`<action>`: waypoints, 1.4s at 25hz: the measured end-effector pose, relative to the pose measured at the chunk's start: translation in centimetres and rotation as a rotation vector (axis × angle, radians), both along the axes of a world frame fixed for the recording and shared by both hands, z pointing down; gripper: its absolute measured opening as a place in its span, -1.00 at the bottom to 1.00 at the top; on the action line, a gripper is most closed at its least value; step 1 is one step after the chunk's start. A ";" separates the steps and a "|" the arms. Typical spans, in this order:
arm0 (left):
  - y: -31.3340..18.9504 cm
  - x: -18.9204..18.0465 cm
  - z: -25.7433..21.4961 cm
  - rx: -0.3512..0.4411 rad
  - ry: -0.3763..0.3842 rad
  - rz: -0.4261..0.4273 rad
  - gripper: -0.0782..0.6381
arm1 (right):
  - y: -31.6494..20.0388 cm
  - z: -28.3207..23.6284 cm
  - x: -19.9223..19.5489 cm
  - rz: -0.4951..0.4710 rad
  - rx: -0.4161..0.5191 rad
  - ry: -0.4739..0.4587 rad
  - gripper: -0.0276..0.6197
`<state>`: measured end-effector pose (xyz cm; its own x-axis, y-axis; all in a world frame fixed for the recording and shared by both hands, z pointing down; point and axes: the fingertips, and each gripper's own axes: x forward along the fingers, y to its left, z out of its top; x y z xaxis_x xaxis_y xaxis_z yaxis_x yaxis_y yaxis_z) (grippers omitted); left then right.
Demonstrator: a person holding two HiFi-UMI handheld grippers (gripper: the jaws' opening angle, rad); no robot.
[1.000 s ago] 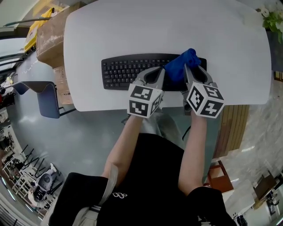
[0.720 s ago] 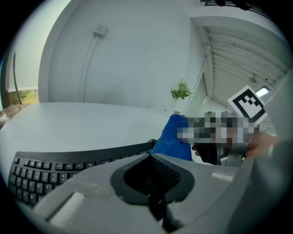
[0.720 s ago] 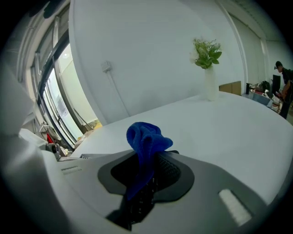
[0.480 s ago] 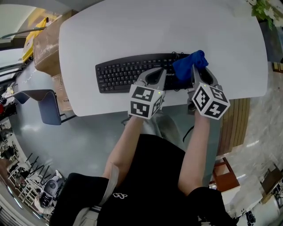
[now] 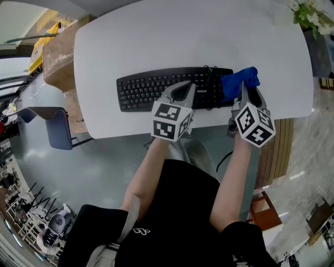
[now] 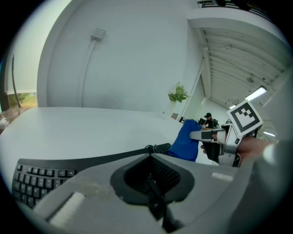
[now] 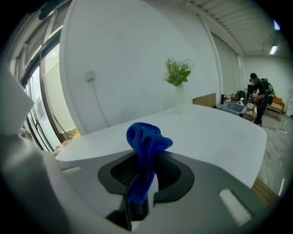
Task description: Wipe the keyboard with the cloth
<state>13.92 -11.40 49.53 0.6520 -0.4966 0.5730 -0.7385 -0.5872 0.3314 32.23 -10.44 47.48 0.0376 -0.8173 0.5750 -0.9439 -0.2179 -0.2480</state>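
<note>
Right gripper (image 5: 248,87) was clenched on the blue cloth (image 5: 239,82), its jaws pinched together on the lower folds while the rest bunched up above them, as the right gripper view showed. The cloth lay over the right end of the black keyboard (image 5: 156,88), part of it reaching just past that end. A second earlier it had sat further left, nearer the keyboard's middle; since then the gripper and cloth had slid rightward along the keys in two steps. Whether the cloth pressed on the keys could not be told from the head view.

The left gripper (image 5: 181,89) had barely shifted. It hung over the keyboard's front edge, right of centre, with its jaws closed together and nothing between them. The two grippers stood further apart than before.

The keyboard lay across the white table (image 5: 182,36), near its front edge. A plant (image 5: 309,12) stood at the table's far right corner, and a cardboard box (image 5: 56,46) sat beside the table's left end.
</note>
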 end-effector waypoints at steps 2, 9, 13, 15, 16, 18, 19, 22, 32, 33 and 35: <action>-0.3 -0.2 -1.0 0.022 0.006 -0.004 -0.79 | -0.1 -1.3 0.3 0.013 0.028 0.020 -0.62; -1.7 -1.3 -6.2 0.141 0.034 -0.037 -0.79 | -1.3 -6.9 -1.0 -0.025 0.167 0.026 -0.62; -2.4 -2.3 -9.9 0.228 0.063 -0.078 -0.79 | -1.8 -10.1 -3.2 -0.095 0.255 0.004 -0.62; -2.6 -3.1 -12.2 0.285 0.073 -0.102 -0.79 | -2.2 -12.1 -4.6 -0.140 0.308 -0.004 -0.62; -2.5 -3.6 -13.6 0.314 0.077 -0.116 -0.79 | -2.2 -13.2 -5.3 -0.163 0.333 -0.008 -0.62; -2.4 -4.6 -16.5 0.369 0.087 -0.149 -0.79 | -2.2 -15.8 -6.7 -0.212 0.381 -0.014 -0.62; -2.4 -5.2 -17.9 0.397 0.092 -0.167 -0.79 | -2.2 -17.1 -7.5 -0.238 0.406 -0.014 -0.62; -2.6 -7.5 -21.8 0.484 0.108 -0.228 -0.79 | -2.7 -20.9 -10.6 -0.328 0.488 -0.007 -0.62; -2.2 -13.7 -27.6 0.649 0.106 -0.361 -0.79 | -2.3 -27.0 -19.2 -0.552 0.639 -0.003 -0.62; -2.1 -14.3 -27.8 0.653 0.100 -0.373 -0.79 | -2.3 -27.2 -19.8 -0.568 0.644 -0.009 -0.62; -1.7 -15.5 -27.8 0.656 0.085 -0.397 -0.79 | -2.1 -27.3 -21.2 -0.604 0.646 -0.028 -0.62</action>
